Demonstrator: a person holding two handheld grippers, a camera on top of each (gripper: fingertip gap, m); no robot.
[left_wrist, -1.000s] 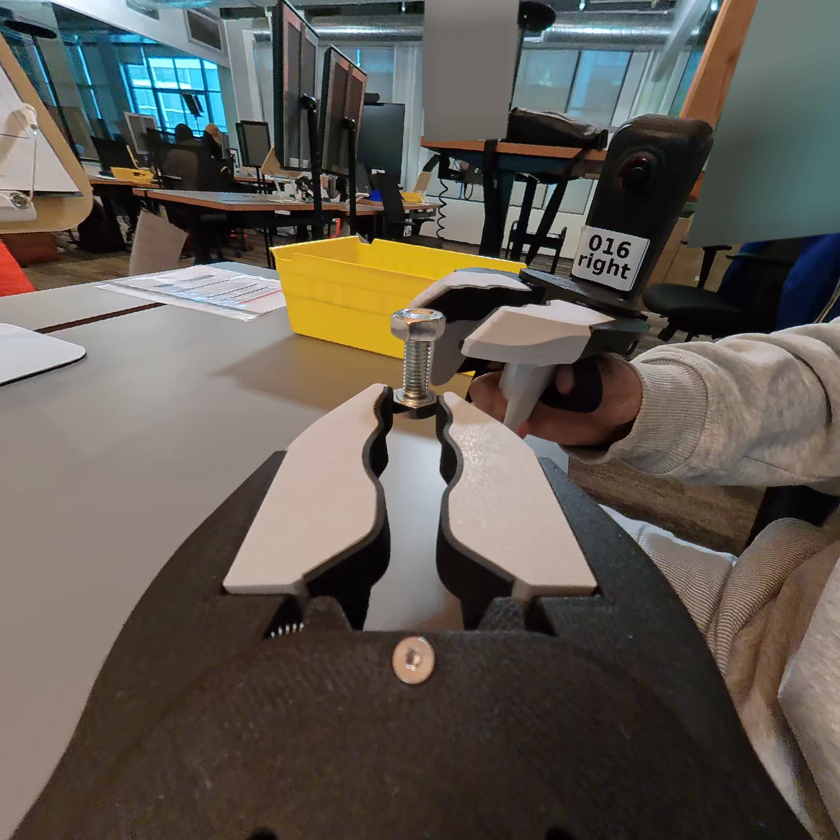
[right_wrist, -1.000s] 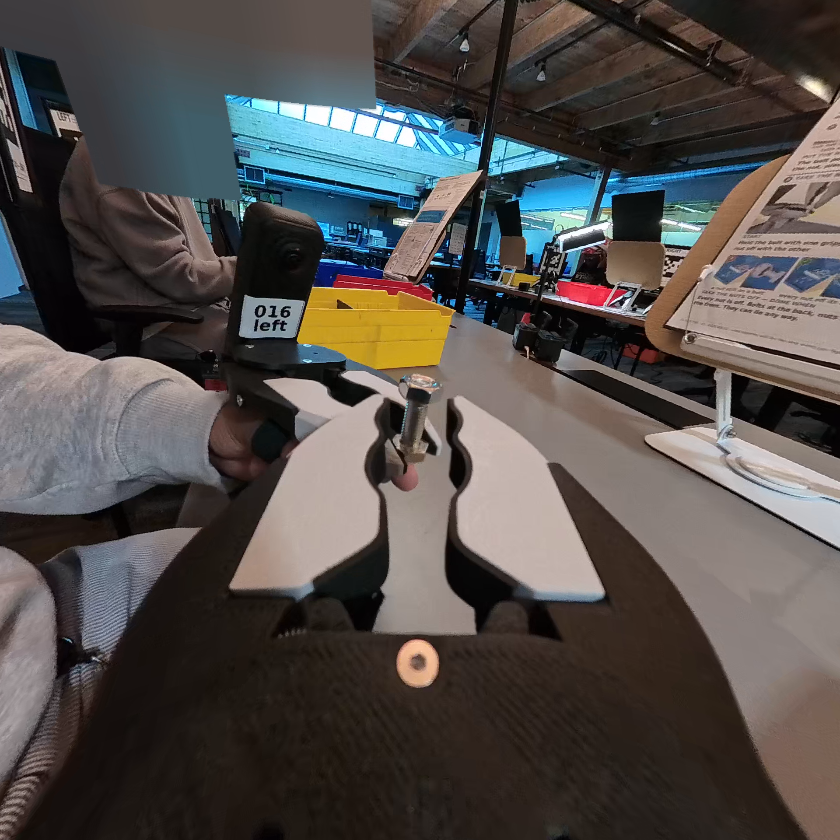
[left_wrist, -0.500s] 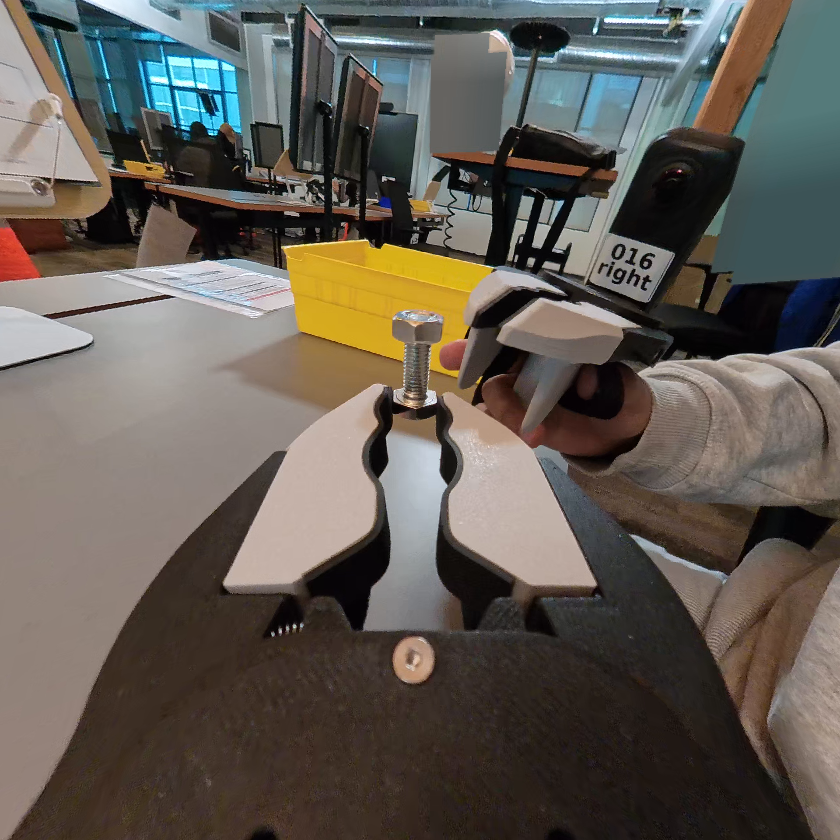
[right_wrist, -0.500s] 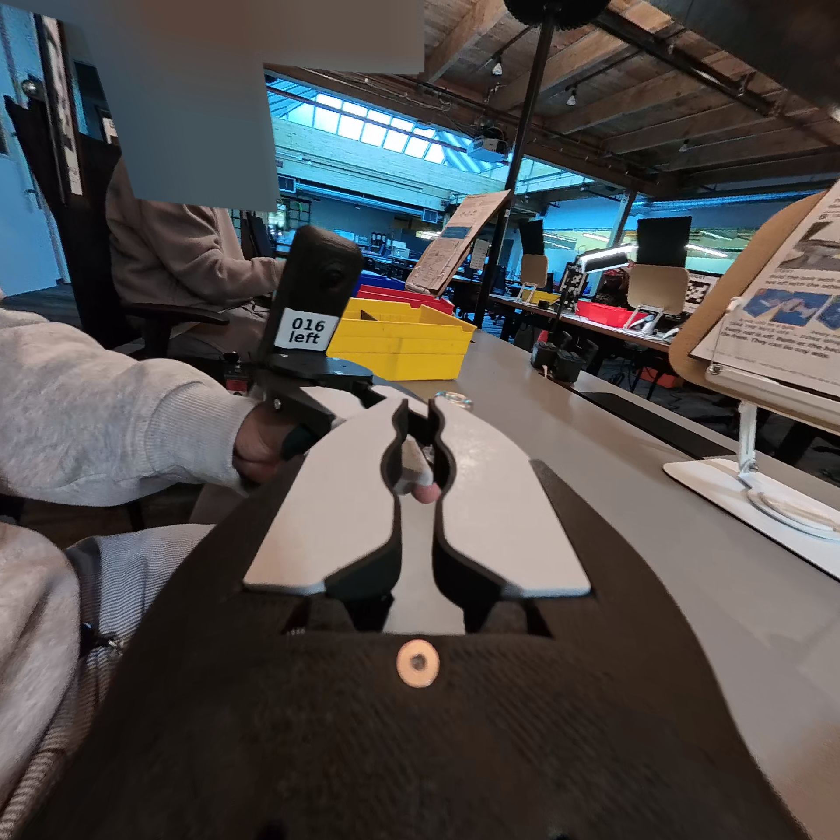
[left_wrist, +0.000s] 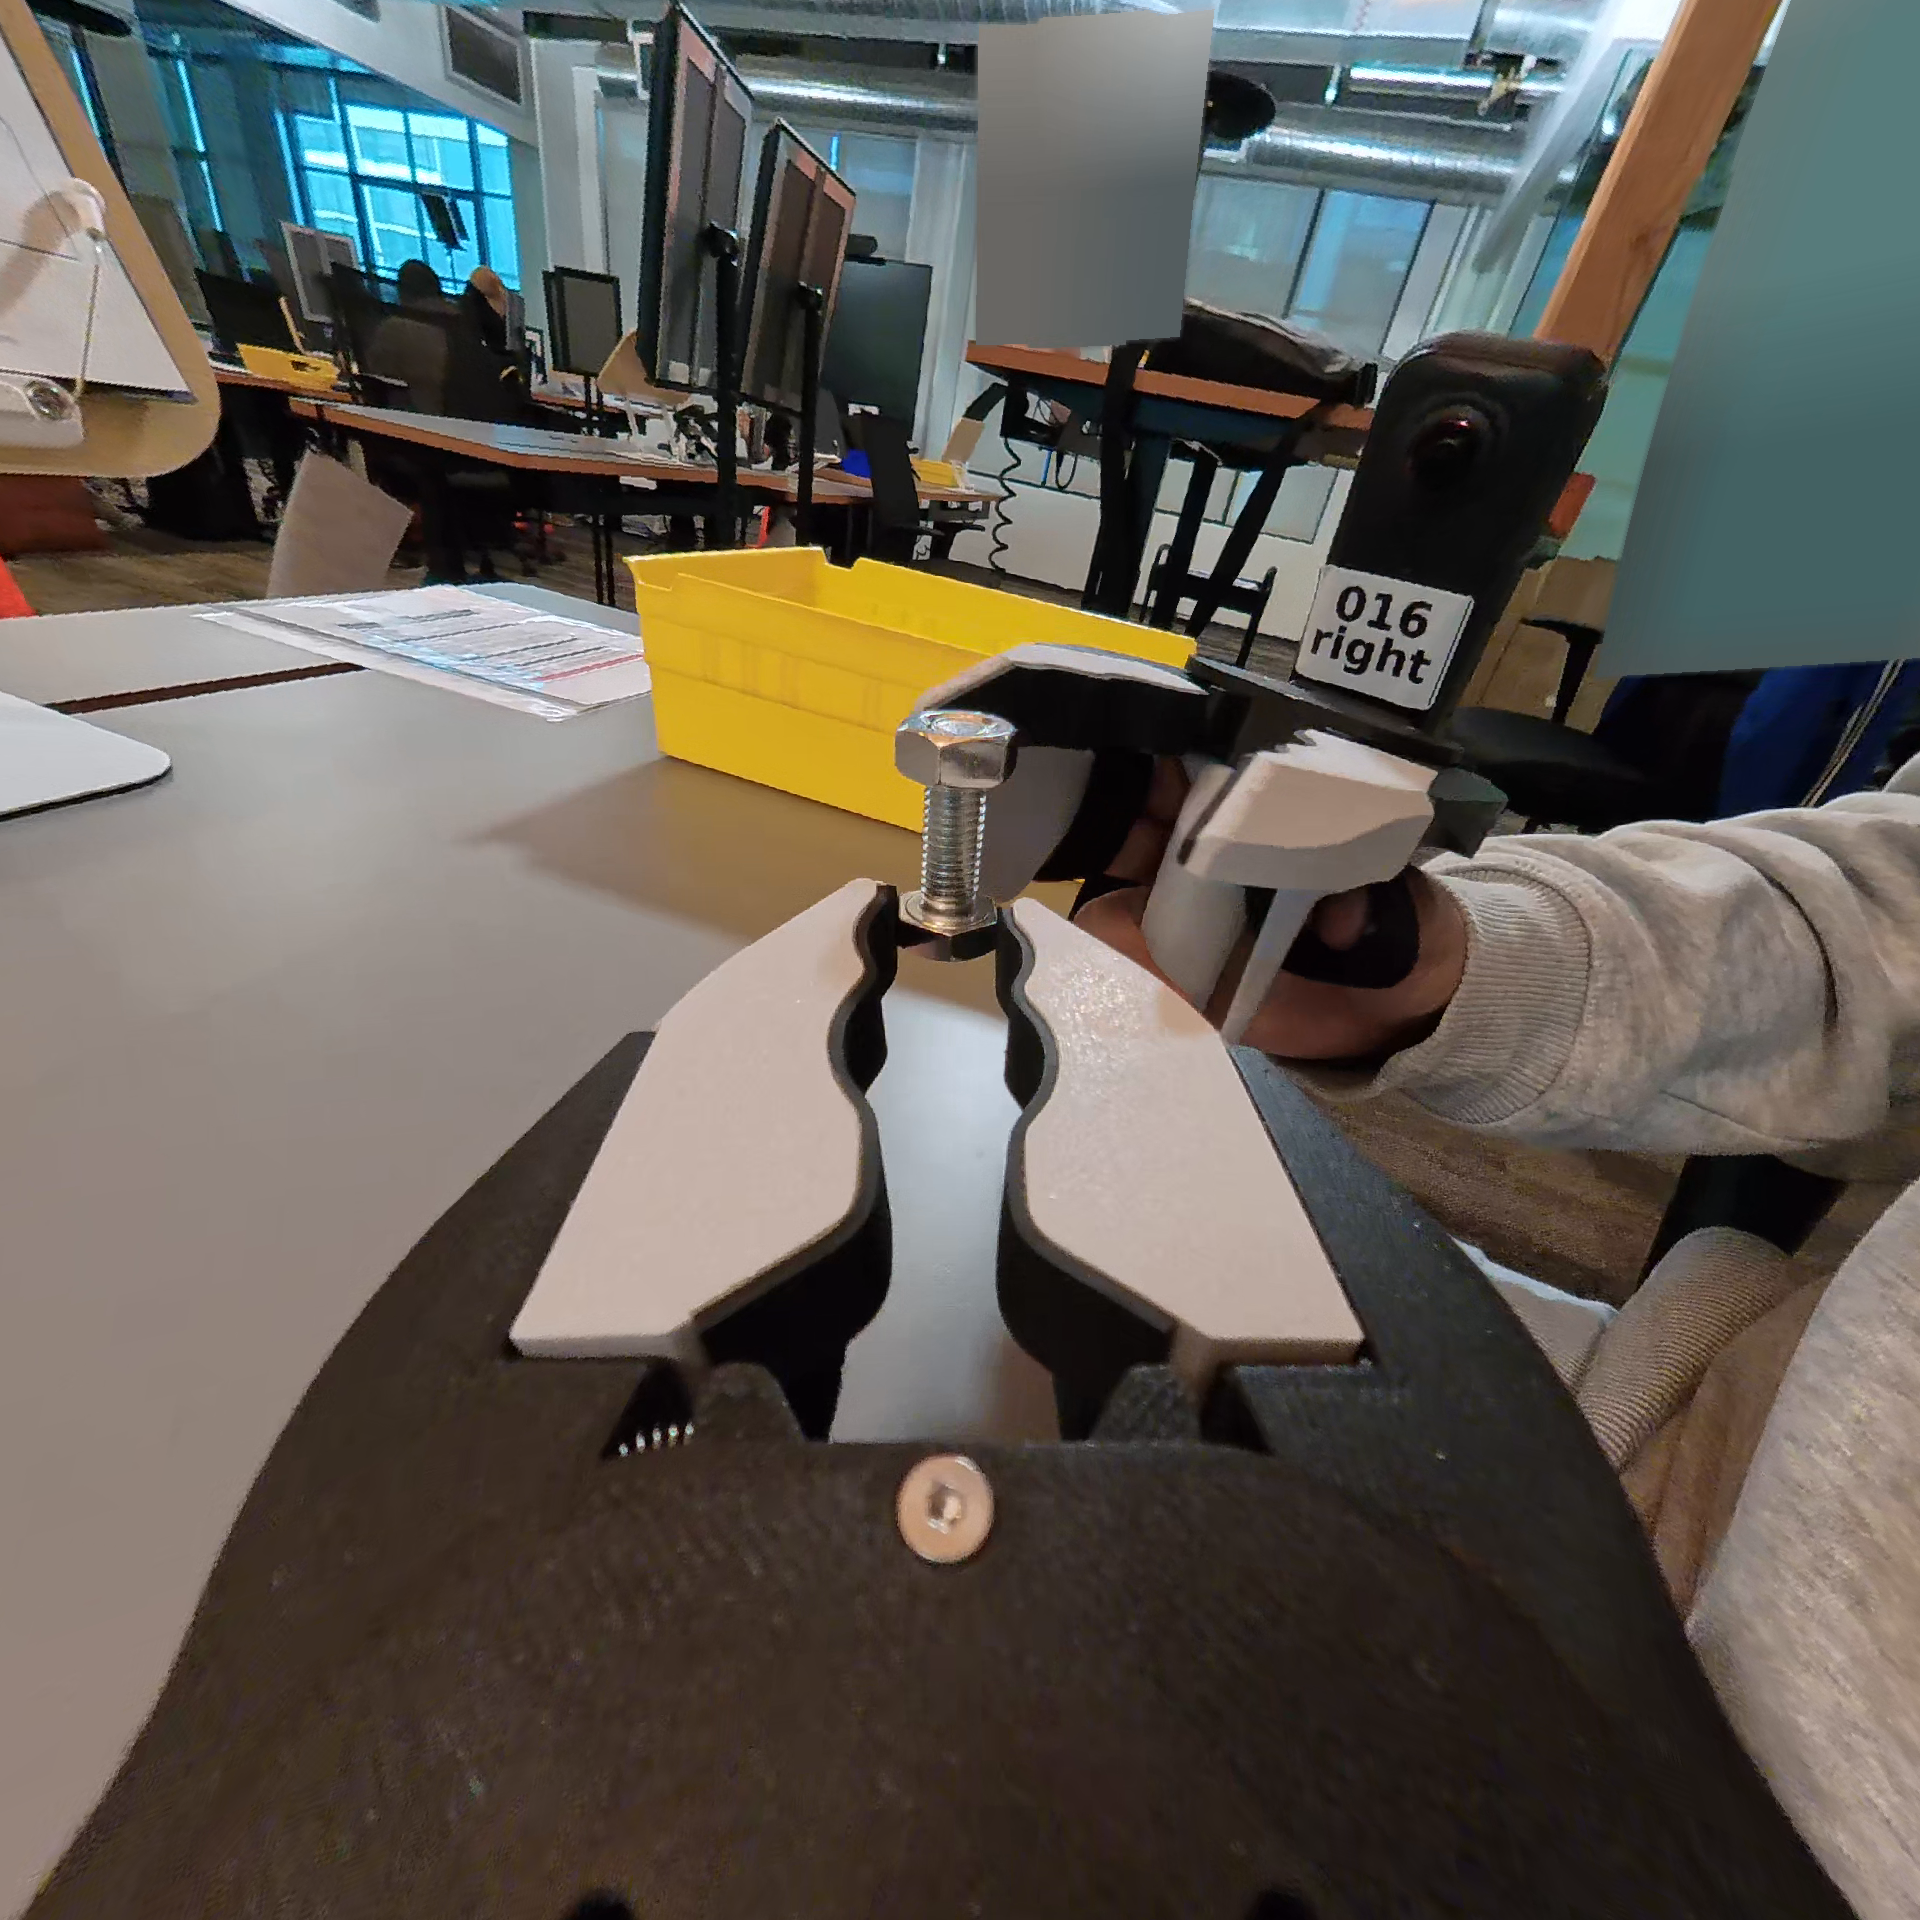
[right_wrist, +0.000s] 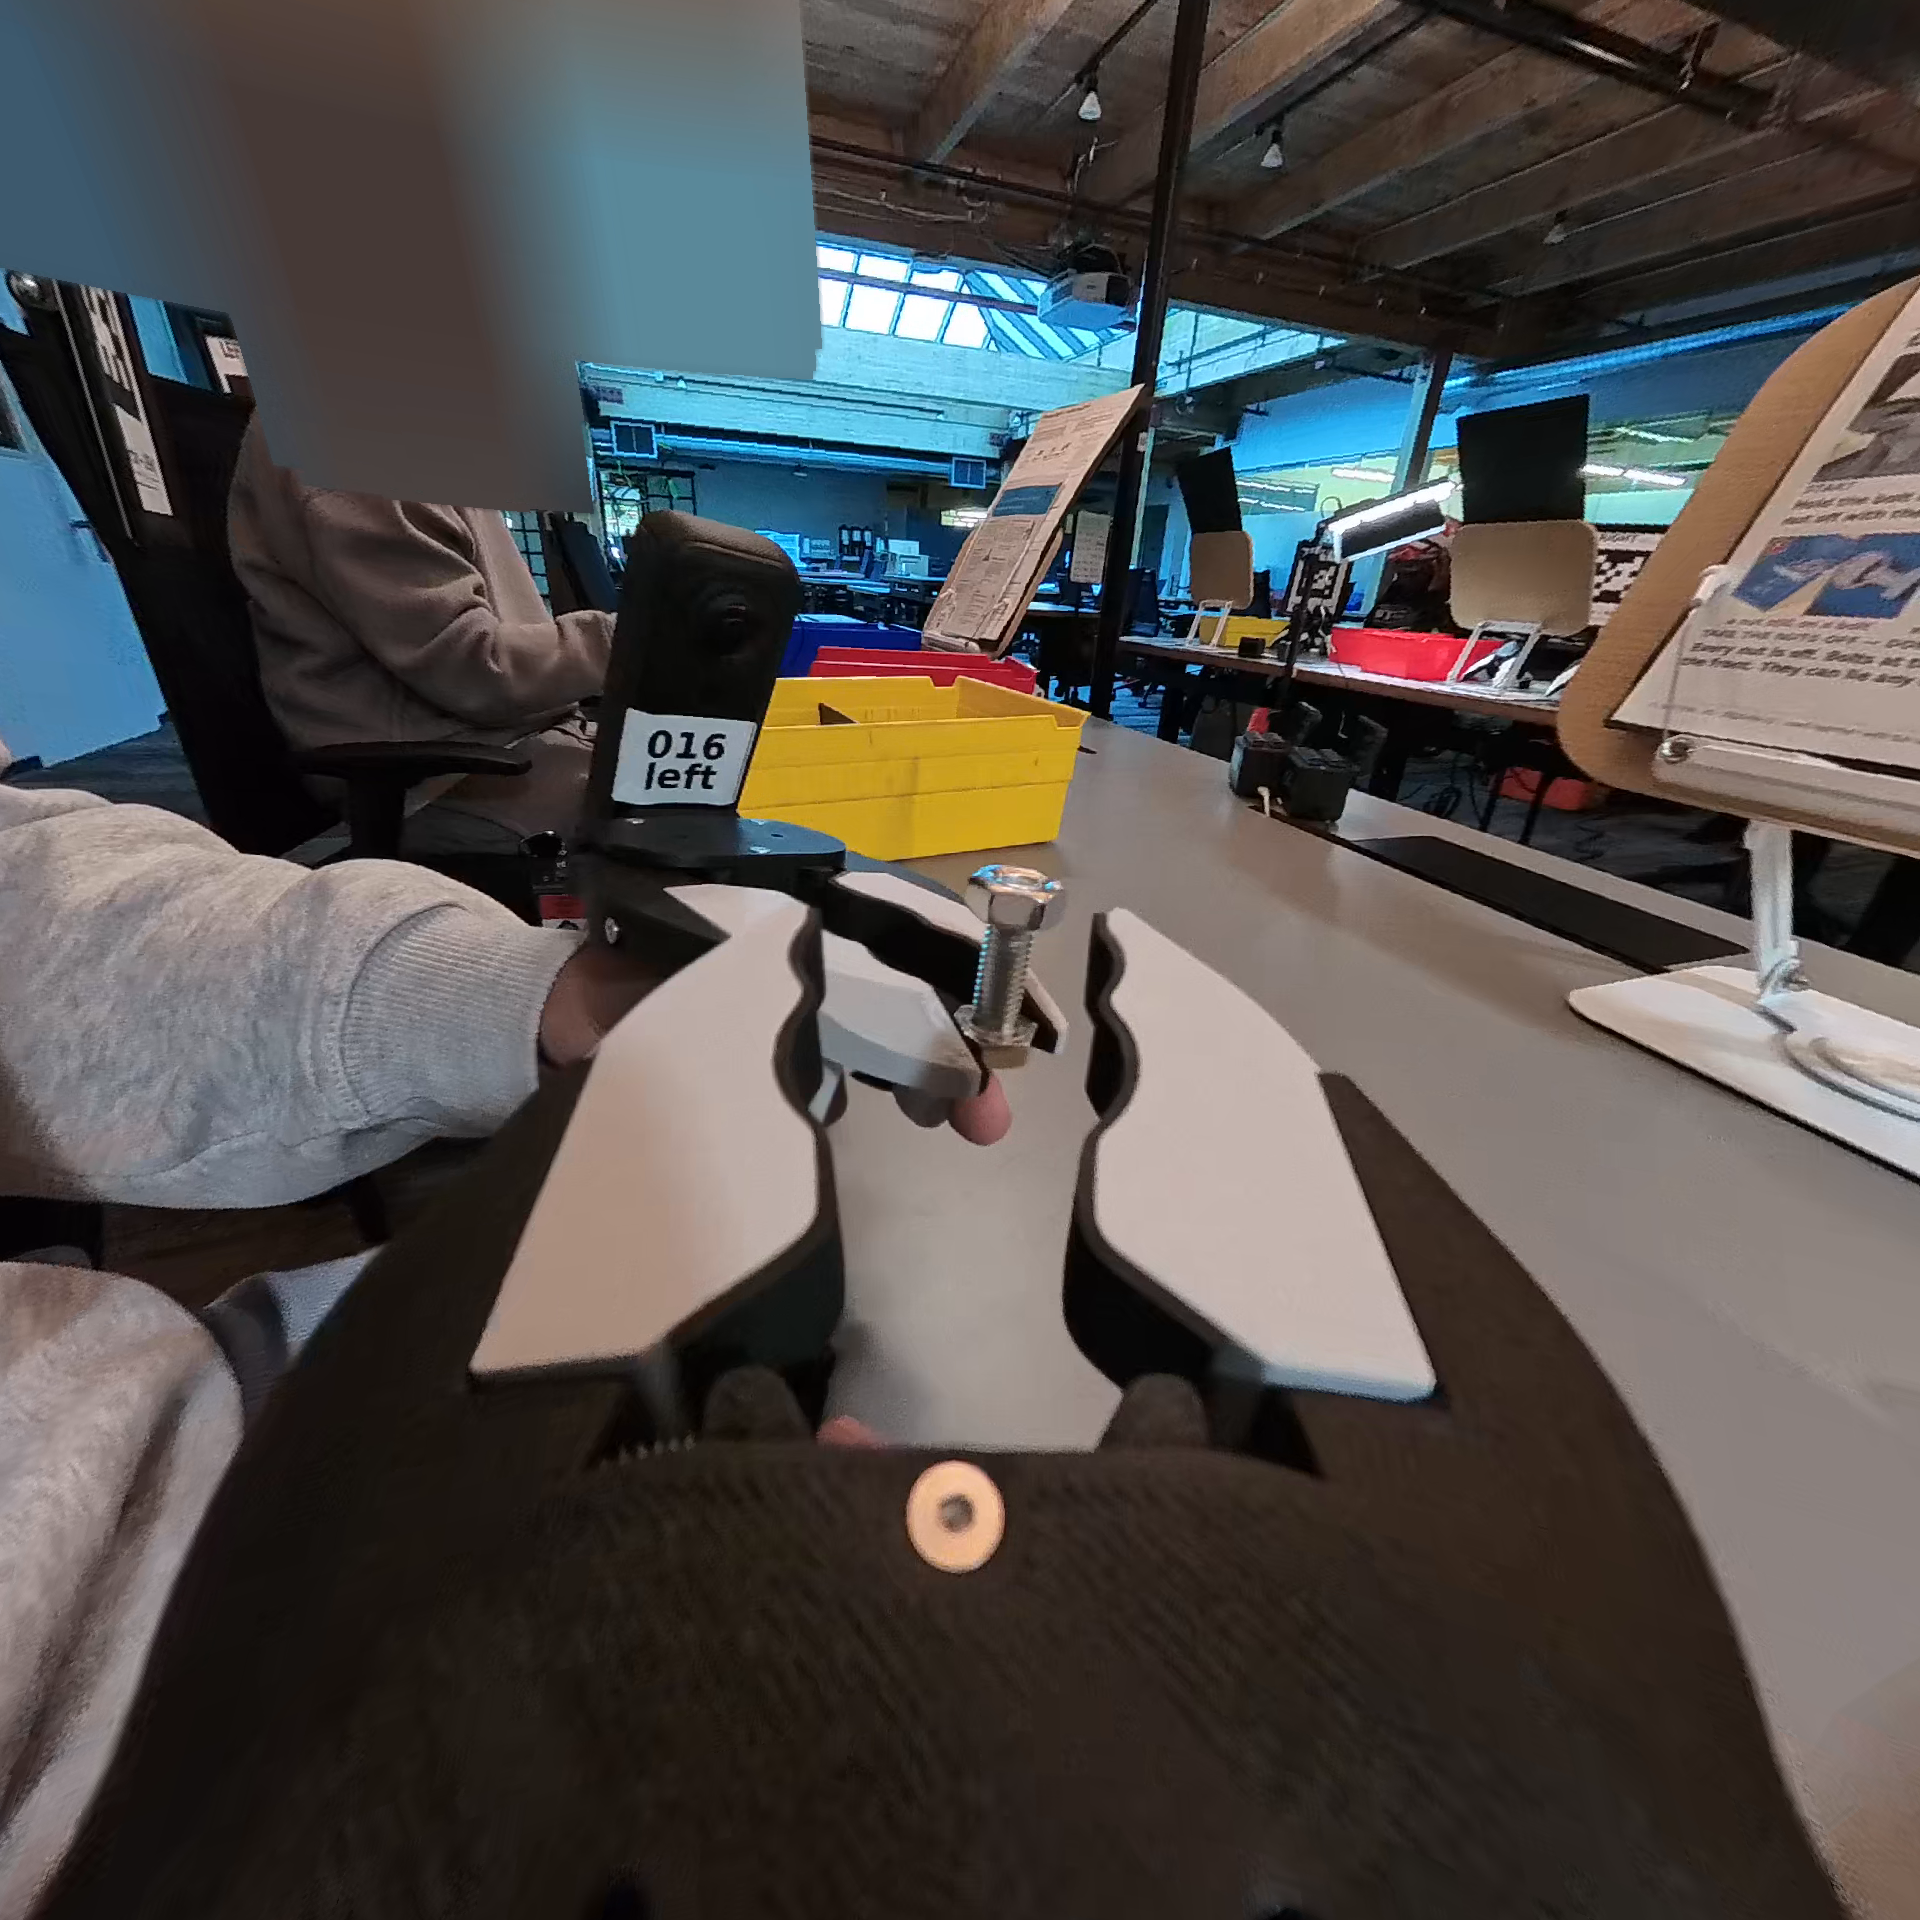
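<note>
A silver hex bolt (left_wrist: 954, 821) stands upright, head up, with a nut (left_wrist: 948, 916) on its lower end. My left gripper (left_wrist: 945, 925) is shut on the nut and holds the bolt above the grey table (left_wrist: 312, 935). My right gripper (left_wrist: 1101, 831) is open beside the bolt head, one finger behind it. In the right wrist view my right gripper (right_wrist: 956, 925) is wide open, and the bolt (right_wrist: 1008, 966) stands between its fingertips without touching them. The left gripper's fingers (right_wrist: 904, 1039) clamp the nut (right_wrist: 997, 1031) there.
A yellow bin (left_wrist: 831, 675) sits on the table behind the bolt and also shows in the right wrist view (right_wrist: 904, 769). A laminated sheet (left_wrist: 447, 644) lies at far left. A document stand (right_wrist: 1766, 644) is at right. A person (right_wrist: 395, 623) sits in a chair beyond the table edge. The grippers are tip to tip, or close to it.
Half a second ago my right gripper was nearly shut and a little off to the side of the bolt. Now it has opened wide with the bolt between its fingertips. My left gripper has kept its grip.
</note>
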